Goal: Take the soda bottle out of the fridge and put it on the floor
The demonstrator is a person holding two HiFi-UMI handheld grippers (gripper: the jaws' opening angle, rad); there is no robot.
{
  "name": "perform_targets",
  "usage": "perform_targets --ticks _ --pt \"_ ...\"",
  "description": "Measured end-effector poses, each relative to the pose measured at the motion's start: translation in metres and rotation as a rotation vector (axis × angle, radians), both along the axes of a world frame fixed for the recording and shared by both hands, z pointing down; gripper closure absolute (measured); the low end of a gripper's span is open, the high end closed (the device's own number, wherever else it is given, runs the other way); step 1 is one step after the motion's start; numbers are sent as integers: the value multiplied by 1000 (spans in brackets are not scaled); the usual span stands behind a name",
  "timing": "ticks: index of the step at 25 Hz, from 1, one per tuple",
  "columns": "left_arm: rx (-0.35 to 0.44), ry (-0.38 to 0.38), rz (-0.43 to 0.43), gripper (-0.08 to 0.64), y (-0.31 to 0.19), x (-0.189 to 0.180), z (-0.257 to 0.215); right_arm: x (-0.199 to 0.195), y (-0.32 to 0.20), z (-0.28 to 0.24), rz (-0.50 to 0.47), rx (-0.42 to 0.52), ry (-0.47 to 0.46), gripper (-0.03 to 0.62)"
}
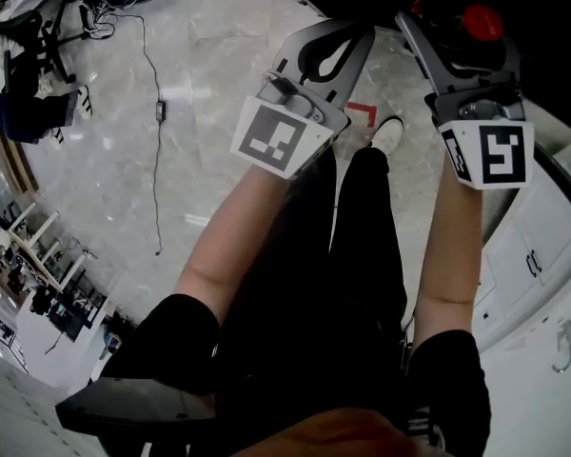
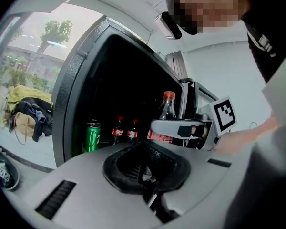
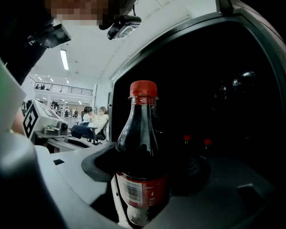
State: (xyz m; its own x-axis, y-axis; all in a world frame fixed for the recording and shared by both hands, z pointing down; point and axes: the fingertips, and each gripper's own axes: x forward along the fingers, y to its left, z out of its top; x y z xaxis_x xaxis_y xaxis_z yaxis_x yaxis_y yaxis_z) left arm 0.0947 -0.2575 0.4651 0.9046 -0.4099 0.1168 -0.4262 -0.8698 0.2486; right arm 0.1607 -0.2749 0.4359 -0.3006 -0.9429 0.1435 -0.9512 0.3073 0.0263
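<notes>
Gripping soda bottle in right tongs, left tongs closed empty, bottle base hidden, fridge interior dark

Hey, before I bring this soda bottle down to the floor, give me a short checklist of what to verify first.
1. Soda bottle clamped in the right hand-held gripper: ok, jaws shut on it at label height.
2. Bottle upright with red cap on: ok.
3. Bottle fully clear of the fridge: cannot tell; the dark opening sits right behind it.
4. Left hand-held gripper free: ok, jaws shut, nothing between them.
5. Landing spot on the floor: cannot tell; the person's shoe and legs lie below the grippers, and a cable runs off to the left.
</notes>
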Motion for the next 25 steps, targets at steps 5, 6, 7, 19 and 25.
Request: perform_targets --ticks 5,6,7,19,25 --pt "25 -20 -32 560 27 -3 7 -11 33 12 -66 -22 -21 273" --pt "31 -27 -41 560 31 -4 8 -13 38 16 -83 -24 -23 273" --pt "39 -32 -51 560 36 -5 10 -16 43 20 -100 -27 -25 273" --pt "-14 -120 -216 560 78 -60 90 -76 89 147 -255 -184 -89 273" --pt "-83 -200 -195 560 93 -90 180 -106 104 250 -275 -281 -66 273"
